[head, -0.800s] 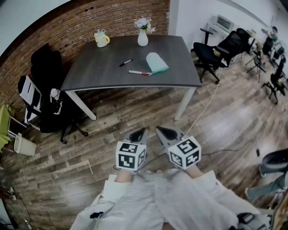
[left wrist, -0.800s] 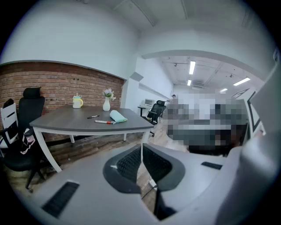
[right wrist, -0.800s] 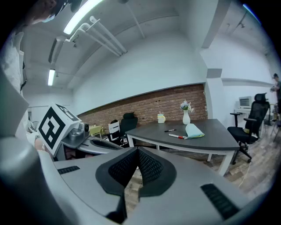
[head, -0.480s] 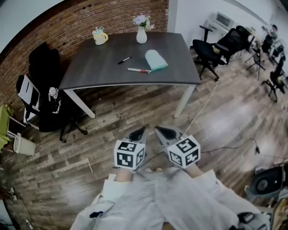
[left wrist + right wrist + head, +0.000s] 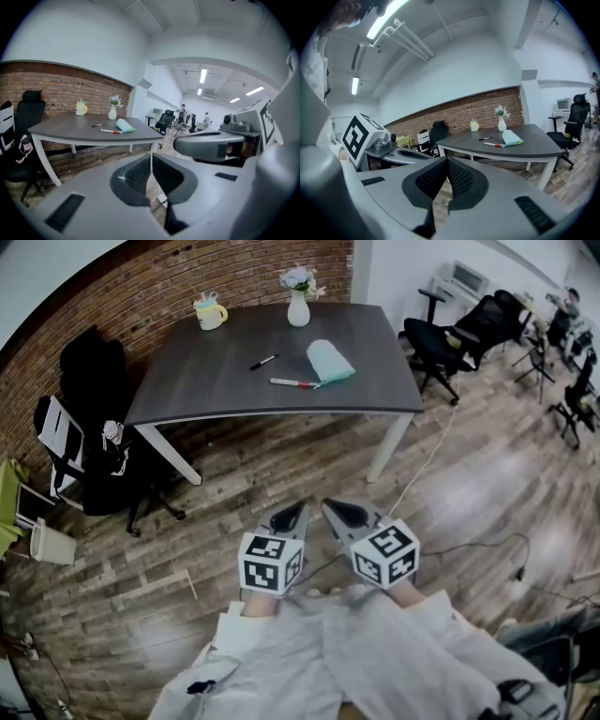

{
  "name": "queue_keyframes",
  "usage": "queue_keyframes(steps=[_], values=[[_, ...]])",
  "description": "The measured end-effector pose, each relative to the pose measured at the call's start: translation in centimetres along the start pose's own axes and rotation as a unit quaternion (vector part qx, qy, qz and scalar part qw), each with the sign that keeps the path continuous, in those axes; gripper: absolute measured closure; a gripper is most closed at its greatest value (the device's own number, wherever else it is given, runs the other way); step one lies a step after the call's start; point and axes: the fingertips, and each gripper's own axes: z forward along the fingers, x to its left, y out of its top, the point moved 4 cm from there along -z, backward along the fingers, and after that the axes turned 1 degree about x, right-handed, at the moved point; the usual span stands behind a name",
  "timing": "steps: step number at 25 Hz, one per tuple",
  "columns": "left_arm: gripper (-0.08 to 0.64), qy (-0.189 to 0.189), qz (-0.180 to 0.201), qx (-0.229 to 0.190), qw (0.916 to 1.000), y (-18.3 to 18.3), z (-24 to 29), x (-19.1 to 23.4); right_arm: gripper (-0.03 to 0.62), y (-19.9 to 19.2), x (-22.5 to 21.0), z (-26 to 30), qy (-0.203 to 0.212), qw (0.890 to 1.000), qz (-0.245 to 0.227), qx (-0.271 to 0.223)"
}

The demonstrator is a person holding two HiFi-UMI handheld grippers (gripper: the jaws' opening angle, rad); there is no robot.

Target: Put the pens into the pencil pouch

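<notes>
On the dark grey table (image 5: 216, 381) lie a black pen (image 5: 263, 362), a red-and-white pen (image 5: 293, 382) and a mint-green pencil pouch (image 5: 330, 361). The same three show small in the left gripper view: black pen (image 5: 98, 125), red pen (image 5: 110, 131), pouch (image 5: 125, 125). The right gripper view has them too: black pen (image 5: 484, 138), red pen (image 5: 493, 144), pouch (image 5: 512, 137). My left gripper (image 5: 288, 517) and right gripper (image 5: 339, 515) hang side by side over the floor, well short of the table. Both are shut and hold nothing.
A yellow mug (image 5: 209, 312) and a white vase with flowers (image 5: 298, 307) stand at the table's far edge. A black office chair (image 5: 94, 442) sits left of the table, more chairs (image 5: 441, 343) to its right. A cable (image 5: 422, 465) runs across the wood floor.
The head view has shifted slightly, so the table sits a little lower and further right in the picture. Both grippers stay shut and close together.
</notes>
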Motion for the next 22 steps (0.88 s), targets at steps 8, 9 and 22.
queue_keyframes(steps=[8,9,22], values=[[0.545,-0.031,-0.012,-0.013,0.9994,-0.8,-0.6,0.8,0.584,-1.9,1.4,0.9,-0.022,0.999,0.012,0.021],[0.545,-0.031,-0.015,-0.009,0.9994,-1.2,-0.6,0.9,0.584,-2.3,1.6,0.9,-0.025,0.999,0.011,0.025],[0.497,-0.031,-0.028,0.022,0.9989,-3.2,0.0,1.7,0.495,-4.3,0.8,0.6,-0.066,0.995,0.045,0.055]])
